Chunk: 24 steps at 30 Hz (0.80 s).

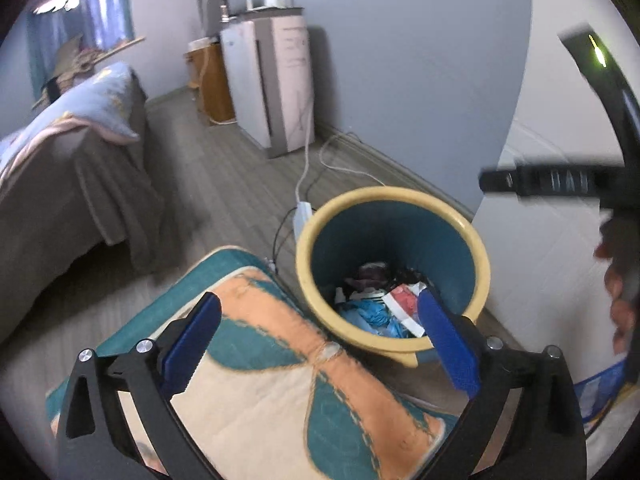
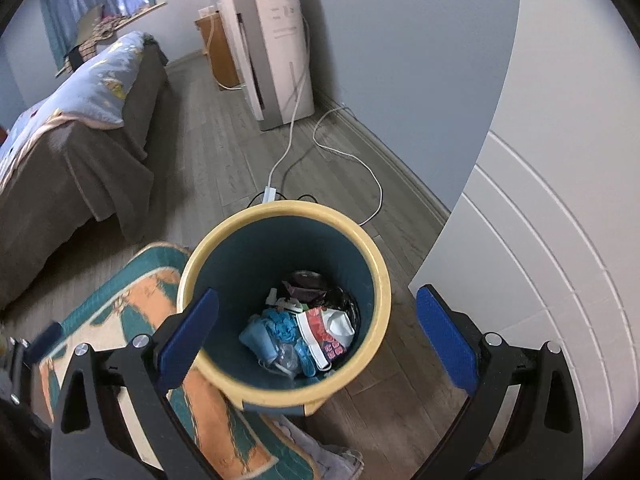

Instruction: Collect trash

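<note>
One yellow-rimmed bin [image 2: 378, 280] stands on the floor at centre, one heap of trash [image 2: 304, 330] inside, perhaps seven pieces. Both tongs, left [image 1: 320, 332] and right [image 2: 318, 330], gape empty; one rug [image 2: 132, 308] at eight o'clock.

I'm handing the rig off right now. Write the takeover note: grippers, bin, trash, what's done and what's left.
Left hand-held gripper: open, empty, over the rug beside the bin.
Right hand-held gripper: open, empty, above the bin's mouth.
Bin: upright on the floor, between rug and white door.
Trash: wrappers and blue scraps lie at the bin's bottom.
Left: no loose trash in view; look around the room.
</note>
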Tool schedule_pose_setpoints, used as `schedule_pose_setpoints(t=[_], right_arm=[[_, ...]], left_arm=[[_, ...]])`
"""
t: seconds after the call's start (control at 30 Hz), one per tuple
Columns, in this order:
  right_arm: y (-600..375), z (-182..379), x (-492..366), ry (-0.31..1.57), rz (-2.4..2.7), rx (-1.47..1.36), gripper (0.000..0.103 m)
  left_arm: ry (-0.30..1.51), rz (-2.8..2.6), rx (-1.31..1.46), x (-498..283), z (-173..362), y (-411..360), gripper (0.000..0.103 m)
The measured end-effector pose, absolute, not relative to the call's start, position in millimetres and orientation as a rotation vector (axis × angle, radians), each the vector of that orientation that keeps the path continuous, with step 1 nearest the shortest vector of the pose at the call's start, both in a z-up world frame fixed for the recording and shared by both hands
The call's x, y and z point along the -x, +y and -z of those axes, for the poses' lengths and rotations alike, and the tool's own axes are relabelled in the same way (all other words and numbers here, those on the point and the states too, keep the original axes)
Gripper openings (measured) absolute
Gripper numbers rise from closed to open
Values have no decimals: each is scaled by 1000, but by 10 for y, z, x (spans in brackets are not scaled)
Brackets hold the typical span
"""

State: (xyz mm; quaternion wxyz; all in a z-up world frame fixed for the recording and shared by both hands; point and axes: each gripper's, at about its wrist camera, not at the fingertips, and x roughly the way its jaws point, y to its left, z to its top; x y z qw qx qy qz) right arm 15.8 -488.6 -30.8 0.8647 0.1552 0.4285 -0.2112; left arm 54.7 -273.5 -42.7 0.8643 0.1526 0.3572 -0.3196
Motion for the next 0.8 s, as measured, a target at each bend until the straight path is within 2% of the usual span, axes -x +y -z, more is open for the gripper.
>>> schedule_pose_setpoints(t=[0.3,0.5,0.8], right_arm=[[-4575,233,261,877,472,-284,97],[-4418,243,396,875,473,-275,97],[-4280,325,408,890,470,-207,97]], left_arm=[[675,622,-259,-188,34,-2349,98],[728,610,-161,-232,52,-2166,98],[718,567,-202,-283,133,-2097,98]])
